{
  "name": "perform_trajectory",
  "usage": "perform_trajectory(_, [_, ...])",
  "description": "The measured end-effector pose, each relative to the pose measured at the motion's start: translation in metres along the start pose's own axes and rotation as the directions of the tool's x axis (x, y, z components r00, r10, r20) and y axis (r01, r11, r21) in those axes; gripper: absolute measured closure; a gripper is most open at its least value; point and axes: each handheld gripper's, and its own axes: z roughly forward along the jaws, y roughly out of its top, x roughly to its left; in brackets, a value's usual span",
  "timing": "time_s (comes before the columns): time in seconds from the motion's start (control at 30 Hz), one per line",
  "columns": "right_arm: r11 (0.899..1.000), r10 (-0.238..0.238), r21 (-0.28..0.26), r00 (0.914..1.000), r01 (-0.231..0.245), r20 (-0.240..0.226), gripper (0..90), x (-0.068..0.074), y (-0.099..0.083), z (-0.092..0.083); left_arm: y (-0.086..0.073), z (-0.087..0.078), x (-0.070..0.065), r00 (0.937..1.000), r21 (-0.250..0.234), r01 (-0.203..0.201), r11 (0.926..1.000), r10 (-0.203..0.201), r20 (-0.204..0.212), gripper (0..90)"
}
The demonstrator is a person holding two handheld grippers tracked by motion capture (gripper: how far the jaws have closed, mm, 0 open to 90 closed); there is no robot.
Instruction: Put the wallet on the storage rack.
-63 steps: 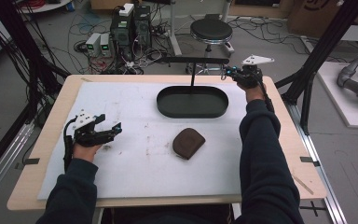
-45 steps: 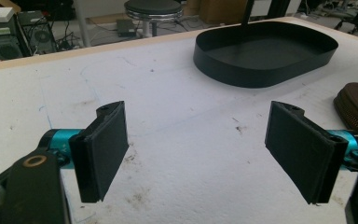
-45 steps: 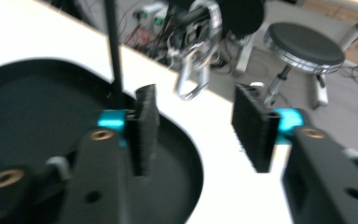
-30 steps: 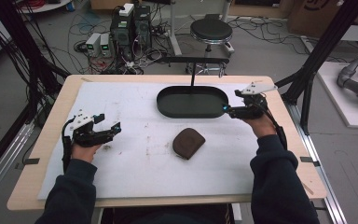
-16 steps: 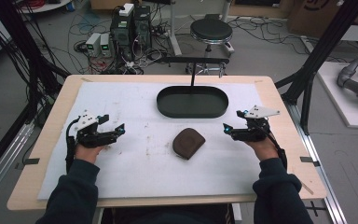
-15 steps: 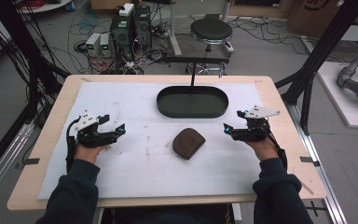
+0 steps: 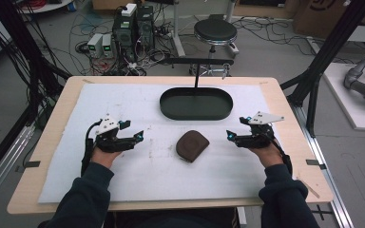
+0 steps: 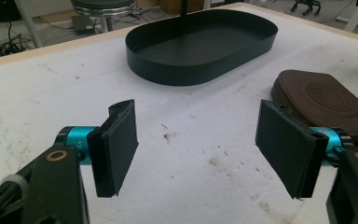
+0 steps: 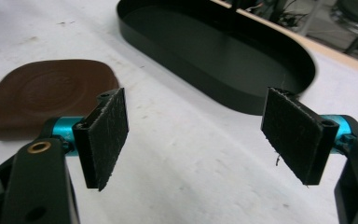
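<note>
The left claw (image 7: 137, 137) is hovering with jaws spread over the white mat (image 7: 123, 104) on the table (image 7: 52, 118), the brown pouch (image 7: 192, 146) is lying in the middle near the black oval tray (image 7: 196, 103), and the right claw (image 7: 230, 136) is gaping empty on its right

We can read no text anywhere; the pouch (image 8: 325, 99) beside our left jaws bears an embossed mark, too faint to make out.

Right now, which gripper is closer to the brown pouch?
Right, narrowly. The right gripper sits just right of the brown pouch, its jaws open toward it. The left gripper sits a bit farther off on the pouch's left, also open.
</note>
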Motion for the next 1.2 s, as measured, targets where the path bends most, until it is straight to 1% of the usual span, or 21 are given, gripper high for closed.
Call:
perform_trajectory(0.1, [1.0,-0.005,0.011,0.9997,0.005,-0.023,23.1,0.006,0.0,0.007,0.0,0.001,0.0,1.0,-0.001,0.003,1.0,-0.003,-0.003,29.3])
perform_trajectory(0.13, [1.0,-0.002,0.016,0.9993,0.003,-0.038,23.0,0.01,0.0,0.012,-0.001,0.001,0.001,1.0,-0.003,0.004,1.0,-0.004,-0.005,29.4])
perform_trajectory(0.17, [0.999,-0.006,0.034,0.9972,0.008,-0.075,23.2,0.021,0.001,0.023,0.0,0.0,0.001,1.0,-0.002,0.002,1.0,-0.002,-0.007,29.3])
perform_trajectory(0.2, [0.999,-0.012,0.034,0.9961,0.015,-0.088,23.8,0.027,0.001,0.029,0.0,0.0,0.002,1.0,-0.003,0.003,1.0,-0.003,-0.007,29.3])
perform_trajectory(0.23, [0.999,-0.012,0.034,0.9961,0.015,-0.088,23.8,0.027,0.001,0.029,-0.001,0.0,0.002,0.9999,-0.002,0.004,1.0,-0.004,-0.011,29.3])
perform_trajectory(0.3, [0.999,-0.027,0.043,0.9917,0.033,-0.126,25.4,0.039,0.005,0.04,-0.001,0.0,0.002,0.9999,0.0,0.001,1.0,-0.001,-0.012,29.3])
perform_trajectory(0.37, [0.998,-0.051,0.028,0.9873,0.056,-0.151,27.1,0.051,0.01,0.046,-0.001,-0.001,0.002,0.9999,0.002,-0.003,1.0,0.003,-0.013,29.4])
perform_trajectory(0.47, [0.998,-0.064,0.005,0.9799,0.066,-0.189,29.8,0.064,0.016,0.052,-0.001,-0.001,0.003,0.9999,-0.001,0.0,1.0,0.0,-0.017,29.3])
perform_trajectory(0.5, [0.997,-0.075,0.006,0.9754,0.078,-0.207,29.8,0.072,0.018,0.058,-0.002,-0.001,0.003,0.9998,-0.001,0.005,1.0,-0.005,-0.018,29.3])
perform_trajectory(0.6, [0.995,-0.093,0.01,0.9726,0.097,-0.213,29.7,0.078,0.02,0.065,-0.002,-0.002,0.004,0.9997,-0.003,0.008,1.0,-0.008,-0.024,29.3])
perform_trajectory(0.63, [0.995,-0.095,0.01,0.9695,0.099,-0.226,28.6,0.084,0.022,0.074,-0.002,-0.002,0.004,0.9996,-0.004,0.009,0.9999,-0.01,-0.026,29.3])
perform_trajectory(0.73, [0.994,-0.103,0.02,0.9663,0.111,-0.236,28.2,0.092,0.027,0.084,-0.002,-0.002,0.006,0.9994,-0.005,0.011,0.9999,-0.011,-0.034,29.3])
perform_trajectory(0.9, [0.985,-0.158,0.026,0.9448,0.173,-0.287,28.9,0.117,0.044,0.108,-0.002,-0.005,0.01,0.9984,-0.012,0.019,0.9997,-0.02,-0.052,29.3])
perform_trajectory(0.93, [0.98,-0.17,0.052,0.9363,0.195,-0.307,31.6,0.123,0.045,0.116,-0.003,-0.006,0.011,0.9982,-0.014,0.022,0.9997,-0.023,-0.055,29.2])
perform_trajectory(1.0, [0.965,-0.205,0.09,0.9262,0.244,-0.316,36.4,0.126,0.042,0.121,-0.003,-0.008,0.013,0.9981,-0.015,0.021,0.9997,-0.022,-0.057,29.2])
perform_trajectory(1.03, [0.965,-0.205,0.09,0.9262,0.244,-0.316,36.4,0.126,0.042,0.121,-0.003,-0.009,0.014,0.9979,-0.017,0.025,0.9996,-0.026,-0.06,29.2])
perform_trajectory(1.07, [0.944,-0.26,0.114,0.9123,0.309,-0.316,40.9,0.128,0.039,0.12,-0.004,-0.01,0.015,0.9975,-0.019,0.028,0.9994,-0.029,-0.064,29.2])
perform_trajectory(1.1, [0.944,-0.26,0.114,0.9123,0.309,-0.316,40.9,0.128,0.039,0.12,-0.004,-0.01,0.015,0.9975,-0.019,0.028,0.9994,-0.029,-0.064,29.2])
perform_trajectory(1.13, [0.921,-0.321,0.112,0.8902,0.373,-0.323,48.9,0.126,0.04,0.115,-0.004,-0.011,0.015,0.9973,-0.021,0.03,0.9993,-0.032,-0.066,29.2])
perform_trajectory(1.17, [0.921,-0.321,0.112,0.8902,0.373,-0.323,48.9,0.126,0.04,0.115,-0.004,-0.012,0.016,0.9972,-0.022,0.03,0.9993,-0.031,-0.068,29.2])
perform_trajectory(1.2, [0.914,-0.333,0.115,0.88,0.39,-0.339,50.9,0.124,0.039,0.113,-0.004,-0.013,0.016,0.997,-0.024,0.032,0.9992,-0.033,-0.07,29.2])
